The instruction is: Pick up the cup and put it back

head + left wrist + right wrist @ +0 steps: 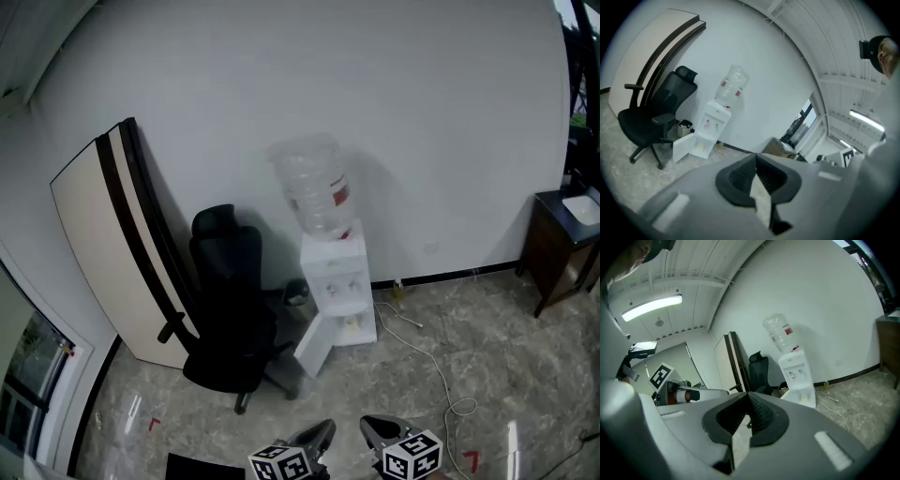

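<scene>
No cup shows in any view. My left gripper (322, 435) and my right gripper (377, 428) sit side by side at the bottom edge of the head view and point toward a white water dispenser (337, 286). In the left gripper view the left gripper (755, 157) has its dark pads meeting at the tips, shut with nothing between them. The right gripper (748, 394) looks the same in the right gripper view: shut and empty. The dispenser (712, 124) stands well ahead of both, against the wall.
An upturned clear bottle (314, 192) tops the dispenser, whose lower door hangs open. A black office chair (230, 319) stands left of it, before a leaning cream board (112, 234). A dark cabinet (562, 244) is at right, and a white cable (441, 366) trails over the marble floor.
</scene>
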A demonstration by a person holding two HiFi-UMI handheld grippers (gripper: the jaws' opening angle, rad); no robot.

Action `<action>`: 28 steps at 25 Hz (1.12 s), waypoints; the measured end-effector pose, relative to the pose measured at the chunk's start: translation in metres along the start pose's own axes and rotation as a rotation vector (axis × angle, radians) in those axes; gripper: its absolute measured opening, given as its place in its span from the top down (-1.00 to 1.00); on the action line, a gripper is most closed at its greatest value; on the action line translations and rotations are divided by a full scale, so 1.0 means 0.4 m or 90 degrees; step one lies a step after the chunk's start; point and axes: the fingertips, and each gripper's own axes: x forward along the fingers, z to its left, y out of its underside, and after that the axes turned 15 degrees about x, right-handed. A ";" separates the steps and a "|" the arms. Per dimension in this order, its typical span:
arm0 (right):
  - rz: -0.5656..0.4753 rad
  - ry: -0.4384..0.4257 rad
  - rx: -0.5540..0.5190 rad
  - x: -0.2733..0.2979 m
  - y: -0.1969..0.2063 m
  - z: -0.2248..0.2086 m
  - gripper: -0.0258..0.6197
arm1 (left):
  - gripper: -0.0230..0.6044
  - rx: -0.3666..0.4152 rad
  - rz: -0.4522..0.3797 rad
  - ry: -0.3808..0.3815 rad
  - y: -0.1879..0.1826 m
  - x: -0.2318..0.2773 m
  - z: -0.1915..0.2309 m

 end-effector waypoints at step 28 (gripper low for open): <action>-0.040 0.052 -0.033 0.159 0.072 0.214 0.90 | 0.91 0.015 -0.016 0.082 -0.054 -0.167 0.151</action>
